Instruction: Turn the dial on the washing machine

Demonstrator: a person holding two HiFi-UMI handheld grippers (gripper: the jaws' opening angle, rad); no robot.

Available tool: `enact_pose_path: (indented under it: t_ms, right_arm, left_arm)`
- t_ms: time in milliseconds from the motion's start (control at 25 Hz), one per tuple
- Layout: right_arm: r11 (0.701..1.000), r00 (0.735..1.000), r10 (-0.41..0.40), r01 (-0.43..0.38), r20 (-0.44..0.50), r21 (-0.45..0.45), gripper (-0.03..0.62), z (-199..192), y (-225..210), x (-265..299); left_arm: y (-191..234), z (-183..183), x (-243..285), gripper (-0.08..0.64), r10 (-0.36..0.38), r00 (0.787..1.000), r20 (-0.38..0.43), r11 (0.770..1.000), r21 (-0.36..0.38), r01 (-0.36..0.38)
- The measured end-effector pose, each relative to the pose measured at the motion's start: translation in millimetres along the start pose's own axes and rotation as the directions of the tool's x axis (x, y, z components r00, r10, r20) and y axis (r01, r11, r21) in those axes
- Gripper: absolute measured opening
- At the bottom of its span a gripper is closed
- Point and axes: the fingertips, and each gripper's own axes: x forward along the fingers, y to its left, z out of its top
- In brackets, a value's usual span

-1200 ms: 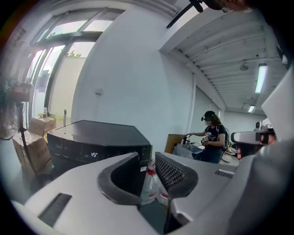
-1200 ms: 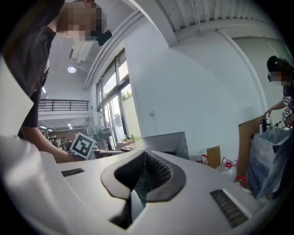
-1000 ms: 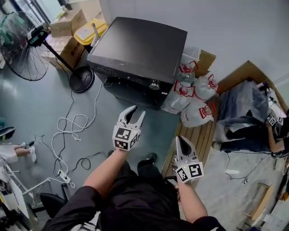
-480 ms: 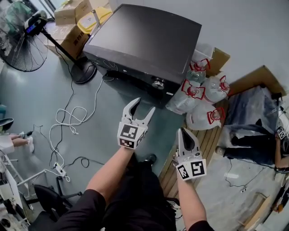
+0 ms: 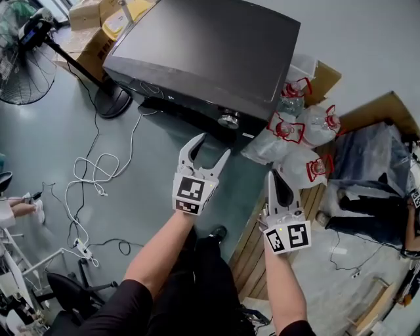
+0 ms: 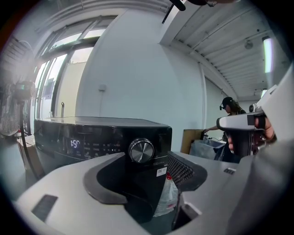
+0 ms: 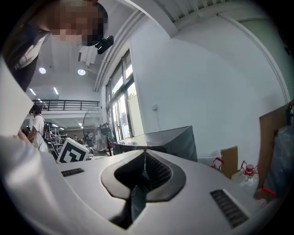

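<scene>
A black washing machine [image 5: 203,52] stands ahead, its silver dial [image 5: 229,120] on the front panel at the right end. In the left gripper view the dial [image 6: 141,150] shows straight ahead between the jaws, some way off. My left gripper [image 5: 207,149] points at the dial, short of it; its jaws are opening wide and nothing is between them. My right gripper [image 5: 278,180] hangs lower right, beside the machine, its jaws pressed together on nothing.
Clear plastic bags with red print [image 5: 298,141] lie right of the machine, by a wooden pallet [image 5: 292,200]. White cables [image 5: 98,174] trail over the grey floor. A standing fan [image 5: 23,65] and cardboard boxes [image 5: 85,13] are at the left. A person [image 5: 380,210] crouches at the right.
The washing machine has come nearer in the head view as both grippers moved forward. The left gripper's jaws have spread apart; the right gripper stayed shut.
</scene>
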Motion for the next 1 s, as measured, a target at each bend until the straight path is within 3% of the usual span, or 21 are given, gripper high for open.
enact_pose_path:
  t_ms: [200,480,640,800,1000]
  right_arm:
    - [1.0,1.0,-0.006,0.006,-0.012,0.006,0.025,-18.8,-6.5,8.9]
    - [0.999,0.999,-0.007,0.009,-0.038,0.042,0.025,-38.6,-5.4,4.5]
    - [0.999,0.999,-0.025,0.026,-0.045,0.021,0.025,-44.9,-0.1,3.1]
    - [0.993,0.991,-0.12,0.12,-0.063,-0.006,0.025,-52.4,-5.9,-0.6]
    - [0.992,0.99,-0.126,0.127,-0.064,0.012,0.025,-59.1,-4.4,-2.9]
  left_arm:
    - [-2.8,-7.6,17.6,0.287,-0.01,1.0,-0.011,0.999,0.048,0.01]
    - [2.1,-4.2,40.1,0.287,0.031,0.999,-0.008,0.995,0.091,-0.03]
    - [3.3,-5.9,53.9,0.287,0.039,0.999,-0.018,0.996,0.079,-0.037]
    - [3.8,-8.4,56.4,0.287,0.052,0.999,-0.018,0.997,0.061,-0.05]
    - [5.8,-8.4,64.7,0.287,0.068,0.998,-0.016,0.996,0.056,-0.067]
